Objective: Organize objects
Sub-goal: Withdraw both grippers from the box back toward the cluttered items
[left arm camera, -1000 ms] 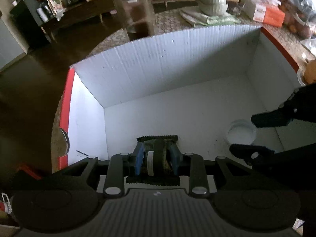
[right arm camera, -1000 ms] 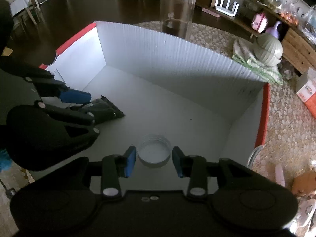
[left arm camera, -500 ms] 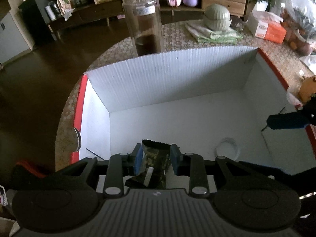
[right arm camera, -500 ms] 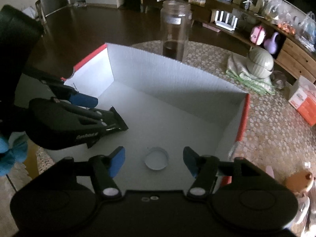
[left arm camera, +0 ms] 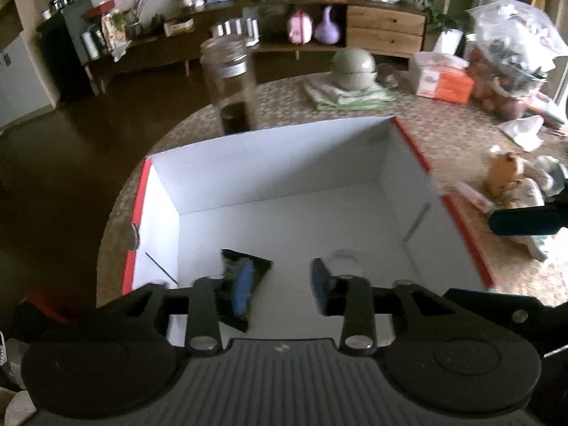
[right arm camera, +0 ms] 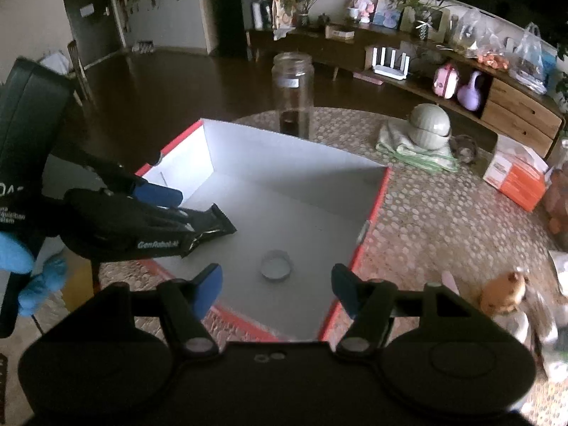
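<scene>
The left gripper (left arm camera: 280, 284) hangs over the near edge of the box (left arm camera: 269, 156), its jaws apart. A dark packet (left arm camera: 261, 266) lies just under the left finger, one serrated end pointing into the box; the right wrist view shows the packet (right arm camera: 209, 229) poking out from beneath that gripper (right arm camera: 156, 209), and whether a finger touches it I cannot tell. It looks like a light, thin foil sachet, crinkly and slick, likely to flex or slide if pinched at a corner. A grip across its flat middle, or along a sealed end, seems safest.

The right gripper (right arm camera: 277, 285) is above the box's near corner, jaws wide apart and holding nothing. Ahead of it a small white lid (right arm camera: 276, 269) rests on the box floor, well apart from the packet. It appears a stiff, light plastic cap, shallow, so the fingers would need to reach low and close across its rim.

Beyond the far wall stands a tall jar (right arm camera: 293, 96) without a lid, probably glass, so heavier and breakable. Further off sit a green bowl (right arm camera: 429, 129) on a cloth and an orange carton (right arm camera: 514, 177).
</scene>
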`<state>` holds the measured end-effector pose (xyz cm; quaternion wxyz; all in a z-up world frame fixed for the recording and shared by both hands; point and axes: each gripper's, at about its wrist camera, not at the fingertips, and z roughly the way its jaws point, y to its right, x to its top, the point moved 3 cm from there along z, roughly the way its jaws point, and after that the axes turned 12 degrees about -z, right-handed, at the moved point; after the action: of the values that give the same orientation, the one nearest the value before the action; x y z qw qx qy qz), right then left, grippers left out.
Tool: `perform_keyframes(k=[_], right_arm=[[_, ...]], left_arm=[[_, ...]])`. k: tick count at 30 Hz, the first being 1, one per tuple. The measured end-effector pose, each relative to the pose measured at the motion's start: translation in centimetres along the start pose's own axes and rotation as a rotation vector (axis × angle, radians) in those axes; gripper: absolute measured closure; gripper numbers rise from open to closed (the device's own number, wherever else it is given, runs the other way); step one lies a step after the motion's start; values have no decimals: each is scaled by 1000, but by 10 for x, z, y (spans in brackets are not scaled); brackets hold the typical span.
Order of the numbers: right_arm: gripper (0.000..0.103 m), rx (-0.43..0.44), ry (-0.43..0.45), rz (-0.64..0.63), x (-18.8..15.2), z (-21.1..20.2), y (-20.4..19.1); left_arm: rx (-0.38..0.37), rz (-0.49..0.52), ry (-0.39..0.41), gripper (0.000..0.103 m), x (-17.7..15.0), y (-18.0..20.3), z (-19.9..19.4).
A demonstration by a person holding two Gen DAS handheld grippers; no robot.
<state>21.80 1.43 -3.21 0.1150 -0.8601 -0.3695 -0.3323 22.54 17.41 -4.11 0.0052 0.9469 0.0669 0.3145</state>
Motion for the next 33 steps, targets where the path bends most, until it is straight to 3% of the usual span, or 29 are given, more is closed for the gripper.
perform_keyframes(k=[1,2,14,24,28,31,33], right_arm=[[35,-2,7,1,-4,-6,1],[35,-5,16,1,-9,-12,2],[27,-68,89,86,-74,-80,42],[24,-145,76,170,-141,-108,91],[23,-169,72,209,-160,-117,108],[23,-191,70,229,-171,-124,122],[22,-210,68,242,-178,-128,134]], left_arm=[[-5,2,13,40,-2,4,-7],[-14,7,31,38,-5,10,-14],[-132,-5,69,34,-37,72,-59],[-191,28,75,25,-65,133,-65],[-199,45,82,17,-74,155,-64],[-199,54,89,0,-77,171,-60],[-205,52,98,0,-79,178,-57]])
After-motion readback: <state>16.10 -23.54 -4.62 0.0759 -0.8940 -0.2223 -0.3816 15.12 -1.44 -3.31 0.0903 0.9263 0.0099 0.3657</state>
